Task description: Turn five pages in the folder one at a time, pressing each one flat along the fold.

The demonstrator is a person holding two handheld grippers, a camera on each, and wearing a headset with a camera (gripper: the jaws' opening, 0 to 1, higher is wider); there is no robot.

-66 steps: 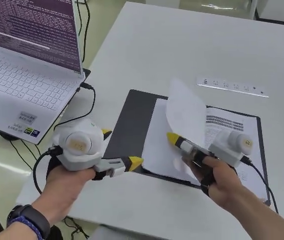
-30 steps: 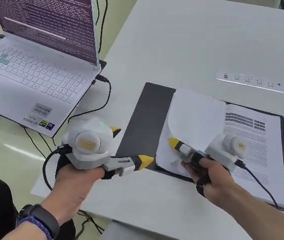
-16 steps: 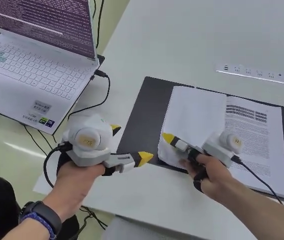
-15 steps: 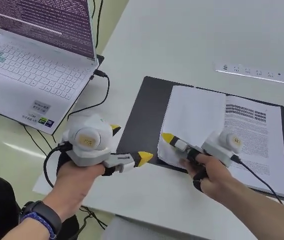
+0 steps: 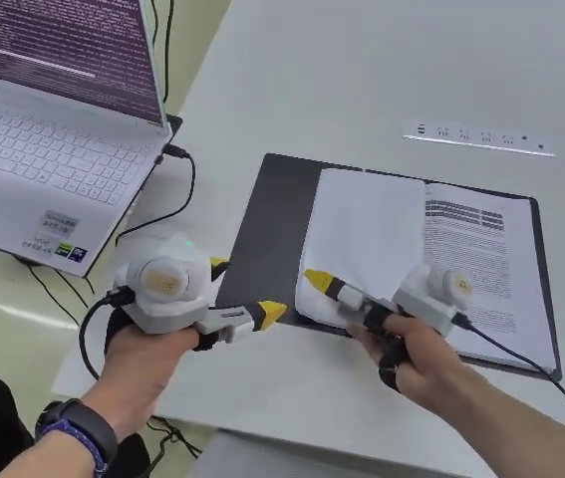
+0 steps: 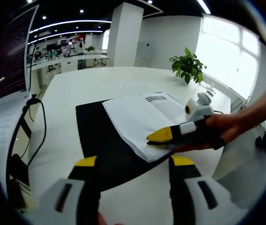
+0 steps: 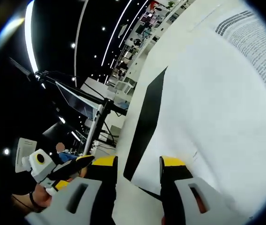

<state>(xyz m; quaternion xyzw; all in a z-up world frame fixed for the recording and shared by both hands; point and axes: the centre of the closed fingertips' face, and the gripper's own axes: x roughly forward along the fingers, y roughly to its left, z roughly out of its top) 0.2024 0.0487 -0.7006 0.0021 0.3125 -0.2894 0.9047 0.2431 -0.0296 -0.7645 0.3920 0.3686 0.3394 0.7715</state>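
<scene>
The black folder (image 5: 262,229) lies open on the white table. A turned page (image 5: 362,229), blank side up, rests over its left half, next to the printed page (image 5: 481,259). My right gripper (image 5: 317,281) hovers at the turned page's near left corner, jaws a little apart, and that corner (image 7: 140,180) shows in the gap. The page (image 7: 208,93) spreads out beyond the jaws. My left gripper (image 5: 252,294) is open and empty over the table, just off the folder's near left corner. It faces the folder (image 6: 95,131) and the right gripper (image 6: 160,136).
An open laptop (image 5: 53,129) stands at the left, its black cable (image 5: 177,194) running toward the folder. A white power strip (image 5: 481,139) lies beyond the folder. The table's near edge (image 5: 292,428) is close under both hands.
The lifted page has swung over to the left and settled almost flat on the folder's left half. My right gripper came down and left with it. The left gripper barely moved.
</scene>
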